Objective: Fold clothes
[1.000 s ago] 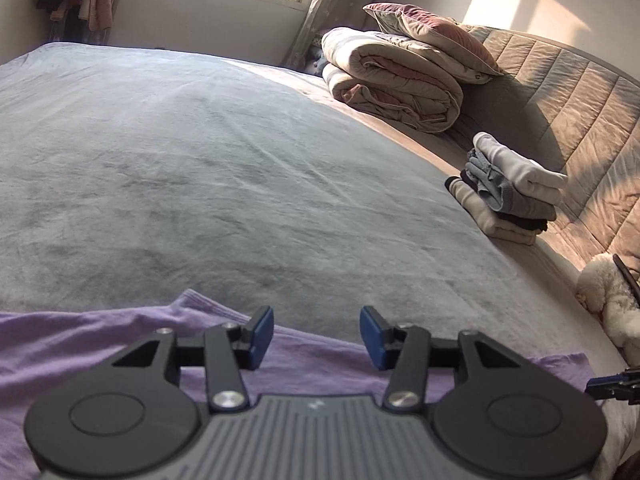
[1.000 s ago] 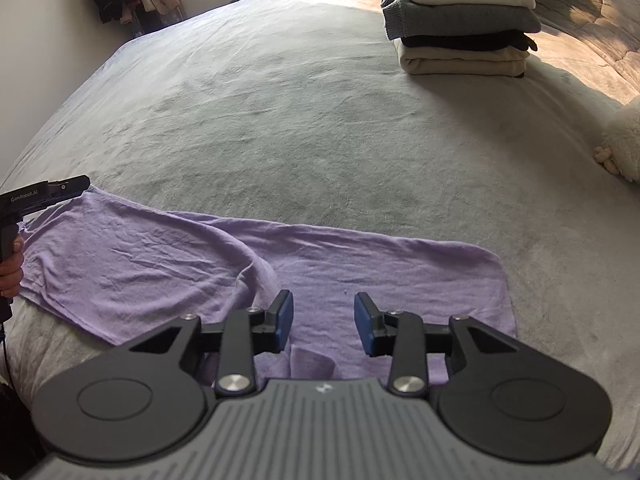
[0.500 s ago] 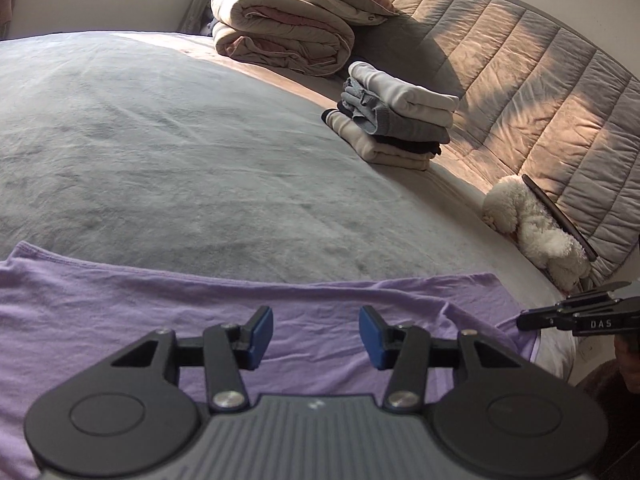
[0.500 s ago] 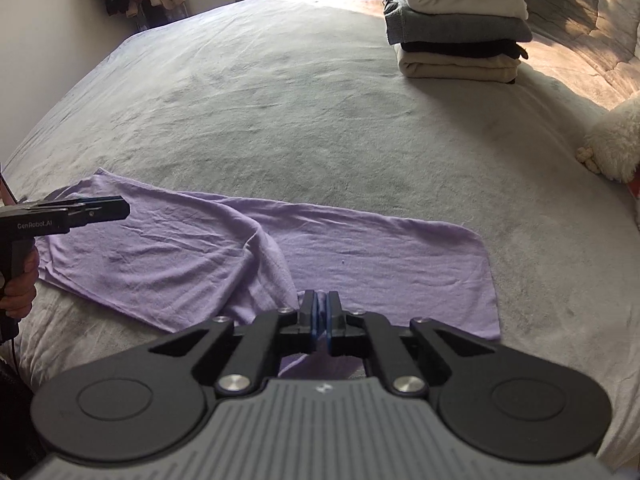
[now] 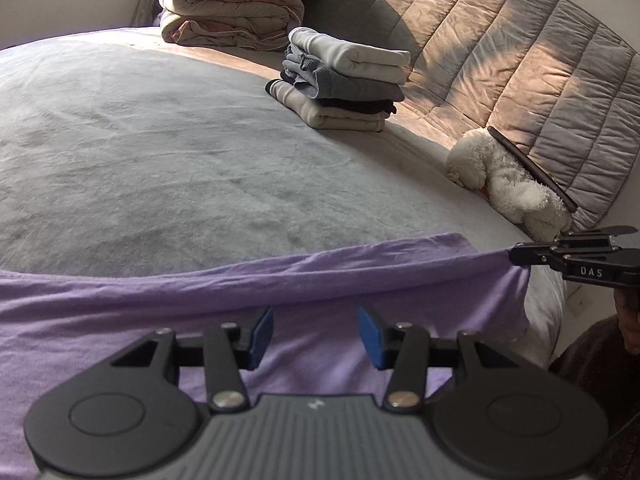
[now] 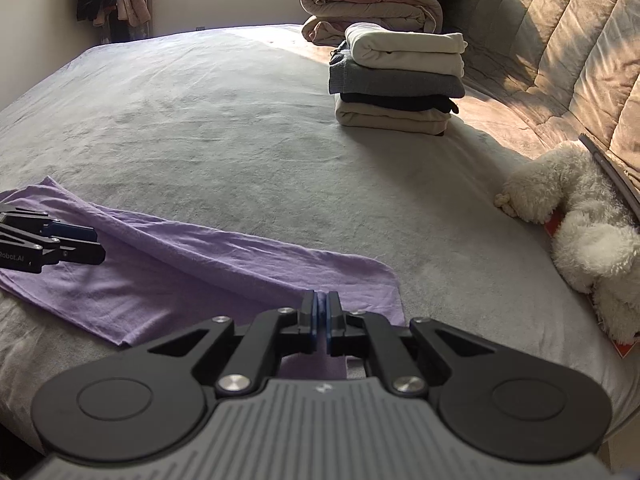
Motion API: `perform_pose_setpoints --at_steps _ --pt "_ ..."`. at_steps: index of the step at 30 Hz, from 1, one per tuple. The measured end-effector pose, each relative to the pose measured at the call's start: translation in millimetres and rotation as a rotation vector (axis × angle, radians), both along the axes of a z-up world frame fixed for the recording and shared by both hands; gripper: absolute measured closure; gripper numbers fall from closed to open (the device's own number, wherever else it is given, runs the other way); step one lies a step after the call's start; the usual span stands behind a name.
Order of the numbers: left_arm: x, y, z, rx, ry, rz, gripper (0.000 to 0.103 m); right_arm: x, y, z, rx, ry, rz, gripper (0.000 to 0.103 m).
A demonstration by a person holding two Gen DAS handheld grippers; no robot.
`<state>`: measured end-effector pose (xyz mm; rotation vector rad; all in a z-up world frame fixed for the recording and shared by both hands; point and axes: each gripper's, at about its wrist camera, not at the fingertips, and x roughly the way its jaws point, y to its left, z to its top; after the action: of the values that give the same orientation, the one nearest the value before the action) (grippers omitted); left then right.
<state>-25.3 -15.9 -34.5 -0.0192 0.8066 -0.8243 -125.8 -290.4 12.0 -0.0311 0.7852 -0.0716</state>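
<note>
A purple garment (image 6: 192,264) lies spread along the near edge of a bed (image 6: 224,128) covered in grey plush, as a person works it with two hand-held grippers. The right gripper (image 6: 321,312) has its blue pads pressed together on the garment's near right corner, the cloth drawn up into a taut ridge toward it. The left gripper (image 5: 316,336) hangs over the garment's middle with its jaws spread and nothing between them. A stack of folded clothes (image 6: 400,80) sits toward the far right of the bed, near the quilted headboard (image 5: 520,60), with a rolled duvet (image 5: 228,8) beyond it. A white plush toy (image 6: 580,216) rests at the bed's right edge.
</note>
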Motion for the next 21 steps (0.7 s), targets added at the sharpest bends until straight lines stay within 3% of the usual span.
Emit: perform_pose_setpoints --at_steps 6,11,21 --pt "8.6 2.6 -4.3 0.001 0.009 0.039 0.055 17.4 1.5 10.2 -0.071 -0.021 0.016 0.099" --pt "13.2 0.6 -7.8 0.009 0.016 0.049 0.055 37.6 -6.3 1.7 -0.09 0.012 -0.002 0.099" --pt "10.3 -6.1 -9.2 0.037 -0.003 0.026 0.055 71.8 -28.4 -48.4 0.047 0.111 -0.074 0.097"
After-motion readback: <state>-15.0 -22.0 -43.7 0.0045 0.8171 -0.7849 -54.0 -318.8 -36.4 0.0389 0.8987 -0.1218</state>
